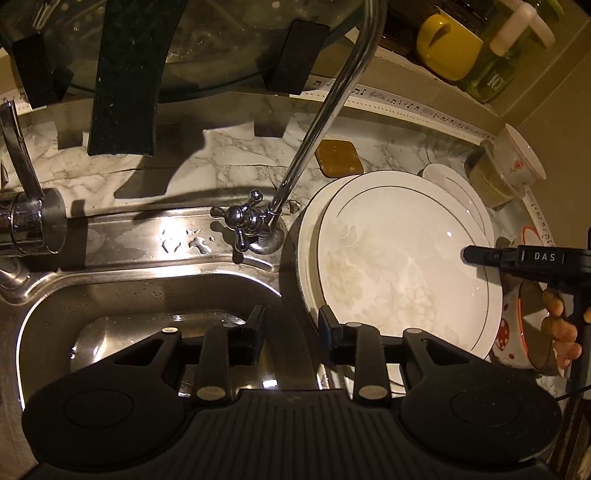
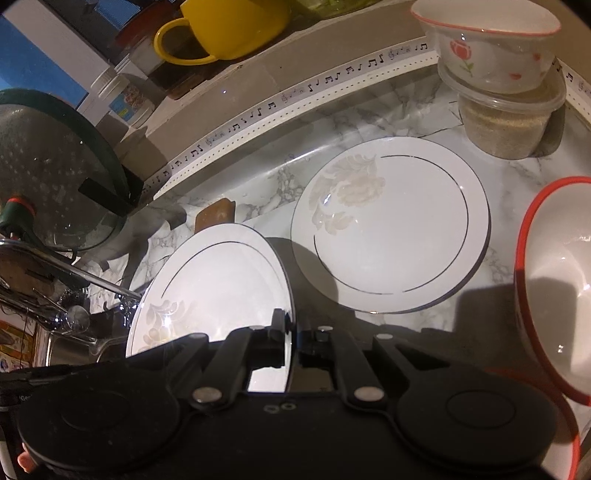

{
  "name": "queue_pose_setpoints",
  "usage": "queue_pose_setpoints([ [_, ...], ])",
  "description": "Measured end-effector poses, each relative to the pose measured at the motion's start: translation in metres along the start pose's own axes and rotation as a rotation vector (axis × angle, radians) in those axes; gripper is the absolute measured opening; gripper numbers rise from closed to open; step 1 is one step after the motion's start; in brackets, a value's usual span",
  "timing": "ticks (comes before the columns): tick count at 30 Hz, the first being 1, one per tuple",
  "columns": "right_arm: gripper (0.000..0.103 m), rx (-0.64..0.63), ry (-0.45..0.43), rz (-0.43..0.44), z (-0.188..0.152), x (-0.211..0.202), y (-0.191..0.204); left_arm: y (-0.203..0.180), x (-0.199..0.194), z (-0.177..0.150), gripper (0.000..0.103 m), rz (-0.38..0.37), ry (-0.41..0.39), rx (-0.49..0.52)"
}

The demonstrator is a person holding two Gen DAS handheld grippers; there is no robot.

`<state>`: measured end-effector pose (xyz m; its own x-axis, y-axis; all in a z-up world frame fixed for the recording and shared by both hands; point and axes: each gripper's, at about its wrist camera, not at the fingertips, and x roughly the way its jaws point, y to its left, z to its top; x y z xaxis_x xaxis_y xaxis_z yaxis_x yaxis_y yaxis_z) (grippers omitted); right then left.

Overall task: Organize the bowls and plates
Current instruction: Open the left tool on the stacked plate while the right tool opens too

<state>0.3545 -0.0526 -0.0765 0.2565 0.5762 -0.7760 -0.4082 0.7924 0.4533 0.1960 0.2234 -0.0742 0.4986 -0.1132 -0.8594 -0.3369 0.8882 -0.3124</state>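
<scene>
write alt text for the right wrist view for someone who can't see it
The right gripper is shut on the rim of a tilted white plate above a marble counter. A matching plate lies flat beyond it, with a red-rimmed bowl at right and a rose-patterned bowl stacked on a plastic tub.

White plate, pale floral print, silver ring; red-rimmed bowl; yellow mug

Countertop layout. Tilted plate held above the counter, left of a flat-lying plate; rose bowl atop lidded container behind; sink at left.
</scene>
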Motion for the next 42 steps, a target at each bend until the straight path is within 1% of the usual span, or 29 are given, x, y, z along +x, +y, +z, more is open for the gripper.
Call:
queue_pose_setpoints([
  [1, 0.007, 0.001, 0.000, 0.002, 0.000, 0.000, -0.001, 0.000, 0.001, 0.000, 0.032, -0.005, -0.002, -0.004],
  [2, 0.007, 0.000, 0.000, 0.002, 0.000, 0.001, -0.001, 0.001, 0.002, 0.000, 0.049, -0.006, -0.004, -0.009],
  [3, 0.007, -0.002, -0.001, 0.002, 0.000, 0.001, -0.001, 0.001, 0.002, 0.000, 0.072, -0.006, -0.015, -0.017],
  [4, 0.007, -0.010, -0.002, 0.000, 0.000, 0.001, 0.000, 0.002, 0.002, 0.000, 0.076, -0.005, -0.030, -0.026],
  [6, 0.007, -0.027, 0.000, -0.009, -0.001, 0.001, 0.003, 0.003, 0.002, 0.001, 0.076, -0.007, -0.044, -0.034],
  [9, 0.009, -0.035, 0.006, -0.013, -0.001, 0.003, 0.004, 0.004, 0.005, 0.004, 0.076, -0.015, -0.037, -0.052],
  [14, 0.009, -0.079, 0.006, -0.026, 0.002, 0.003, 0.010, -0.002, 0.013, 0.005, 0.076, -0.010, -0.020, -0.034],
  [18, 0.010, -0.067, 0.009, -0.025, 0.002, 0.003, 0.008, -0.003, 0.020, 0.003, 0.076, -0.007, -0.007, -0.035],
  [21, 0.013, -0.070, 0.013, -0.032, 0.001, 0.004, 0.009, -0.004, 0.021, 0.002, 0.076, 0.007, -0.004, -0.031],
  [23, 0.017, -0.074, 0.022, -0.030, 0.000, 0.002, 0.011, -0.005, 0.018, 0.001, 0.076, 0.019, -0.018, -0.022],
  [25, 0.017, -0.094, 0.020, -0.036, -0.002, -0.002, 0.015, -0.006, 0.014, -0.001, 0.076, 0.025, -0.029, -0.004],
  [27, 0.019, -0.122, 0.017, -0.049, -0.004, -0.007, 0.019, -0.008, 0.009, -0.001, 0.076, 0.039, -0.038, 0.011],
  [31, 0.021, -0.147, 0.010, -0.072, -0.007, -0.017, 0.022, -0.016, -0.005, -0.003, 0.076, 0.066, -0.080, 0.050],
  [34, 0.022, -0.145, 0.001, -0.082, -0.007, -0.028, 0.020, -0.025, -0.016, -0.004, 0.076, 0.053, -0.100, 0.074],
  [38, 0.027, -0.153, -0.011, -0.096, -0.009, -0.041, 0.021, -0.037, -0.026, -0.006, 0.076, 0.034, -0.108, 0.115],
  [42, 0.029, -0.161, -0.035, -0.111, -0.011, -0.054, 0.022, -0.053, -0.033, -0.005, 0.076, 0.003, -0.123, 0.151],
])
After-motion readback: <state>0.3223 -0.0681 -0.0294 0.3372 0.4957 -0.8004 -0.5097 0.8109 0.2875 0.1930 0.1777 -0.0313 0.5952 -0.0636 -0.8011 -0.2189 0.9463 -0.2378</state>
